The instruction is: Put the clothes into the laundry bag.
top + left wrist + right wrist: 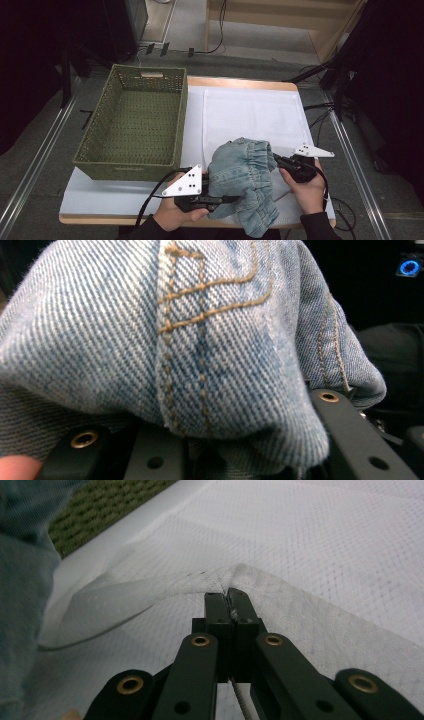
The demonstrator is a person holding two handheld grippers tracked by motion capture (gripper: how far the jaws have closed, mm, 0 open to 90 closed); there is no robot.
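Two grippers at work on one denim garment and one white mesh bag

One denim garment (243,182) is bunched at the near edge of the surface (240,82), on top of the single white mesh bag (250,117). The left gripper (227,199) has its fingers part-way closed around a fold of denim. The right gripper (276,159) has its fingers fully closed, pinching a raised edge of the mesh. One empty green woven basket (132,122) stands to the left, just beside the bag
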